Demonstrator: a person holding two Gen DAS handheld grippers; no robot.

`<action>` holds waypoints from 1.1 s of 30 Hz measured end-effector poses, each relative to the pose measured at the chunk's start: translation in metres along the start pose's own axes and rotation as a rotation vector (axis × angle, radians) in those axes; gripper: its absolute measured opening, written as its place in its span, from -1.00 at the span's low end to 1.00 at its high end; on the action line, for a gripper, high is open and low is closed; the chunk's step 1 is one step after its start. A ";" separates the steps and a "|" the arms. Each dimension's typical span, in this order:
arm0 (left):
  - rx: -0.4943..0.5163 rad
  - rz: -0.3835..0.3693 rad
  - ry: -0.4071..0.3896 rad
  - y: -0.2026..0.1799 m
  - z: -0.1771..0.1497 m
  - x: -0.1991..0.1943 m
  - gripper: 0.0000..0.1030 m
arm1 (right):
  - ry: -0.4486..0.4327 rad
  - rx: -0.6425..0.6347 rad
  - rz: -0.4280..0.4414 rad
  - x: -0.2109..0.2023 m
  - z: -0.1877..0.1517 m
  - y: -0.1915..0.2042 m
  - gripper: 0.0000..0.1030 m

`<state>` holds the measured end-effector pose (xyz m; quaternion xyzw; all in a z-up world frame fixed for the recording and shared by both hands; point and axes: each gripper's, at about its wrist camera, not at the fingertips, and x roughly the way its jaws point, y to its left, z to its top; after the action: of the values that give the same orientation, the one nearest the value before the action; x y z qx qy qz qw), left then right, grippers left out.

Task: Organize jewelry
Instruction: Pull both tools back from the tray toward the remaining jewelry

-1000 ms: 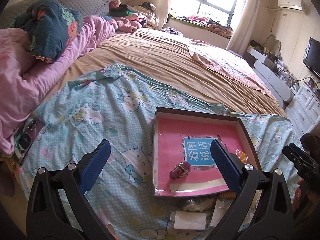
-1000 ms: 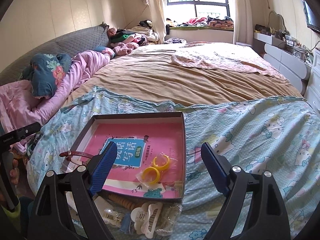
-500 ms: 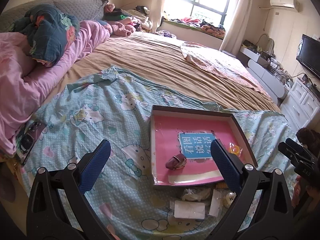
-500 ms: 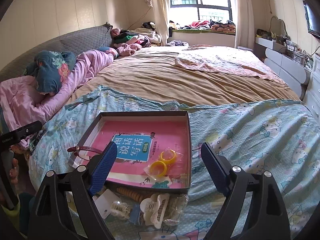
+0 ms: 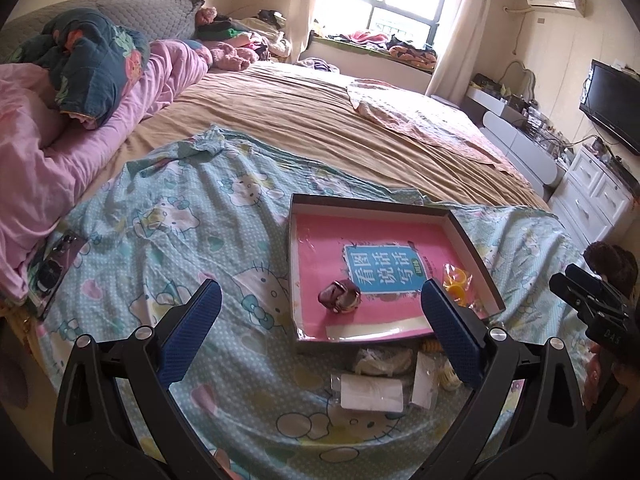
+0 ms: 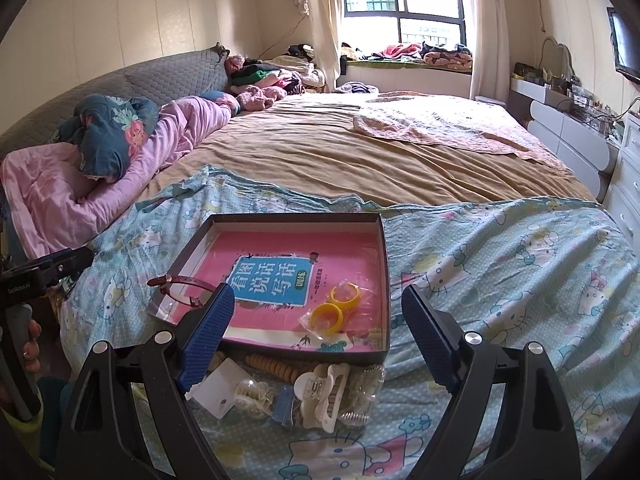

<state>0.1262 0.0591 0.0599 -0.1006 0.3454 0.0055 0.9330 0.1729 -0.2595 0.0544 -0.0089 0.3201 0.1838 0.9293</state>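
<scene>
Bed (image 6: 360,152) fills most of the room, with a tan sheet on it. A blue cat-print blanket (image 6: 500,264) lies over the near end. On that blanket sits a flat dark box (image 6: 384,280) with a pink book (image 6: 280,280) inside. A bag with two yellow rings (image 6: 332,310) lies on the book near the right wall of the box. A dark red watch (image 5: 340,296) sits on the book at the left side, and its strap sticks up over the box's left wall in the right wrist view. Just in front of the box, on the blanket, lies a small pile: a white hair claw (image 6: 324,396), a string of wooden beads (image 6: 276,366), a white card (image 6: 224,390) and clear bags. The left tool (image 5: 320,340) is spread wide and holds nothing. The right tool (image 6: 318,344) is spread wide too, with nothing in it. Both hang above the blanket, near the box's front edge.
</scene>
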 end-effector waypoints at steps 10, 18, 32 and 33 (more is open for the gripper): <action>0.028 -0.014 0.011 -0.006 -0.020 -0.004 0.81 | 0.011 0.000 -0.014 -0.014 -0.023 0.003 0.64; 0.066 -0.021 0.040 -0.016 -0.036 0.000 0.81 | 0.042 -0.009 0.000 -0.015 -0.042 0.009 0.64; 0.118 -0.013 0.090 -0.027 -0.064 0.004 0.81 | 0.091 -0.032 0.047 -0.015 -0.067 0.022 0.63; 0.120 -0.011 0.092 -0.027 -0.065 0.004 0.81 | 0.092 -0.033 0.047 -0.015 -0.069 0.022 0.63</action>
<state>0.0896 0.0195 0.0139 -0.0465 0.3869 -0.0249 0.9206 0.1135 -0.2535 0.0113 -0.0250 0.3594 0.2100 0.9089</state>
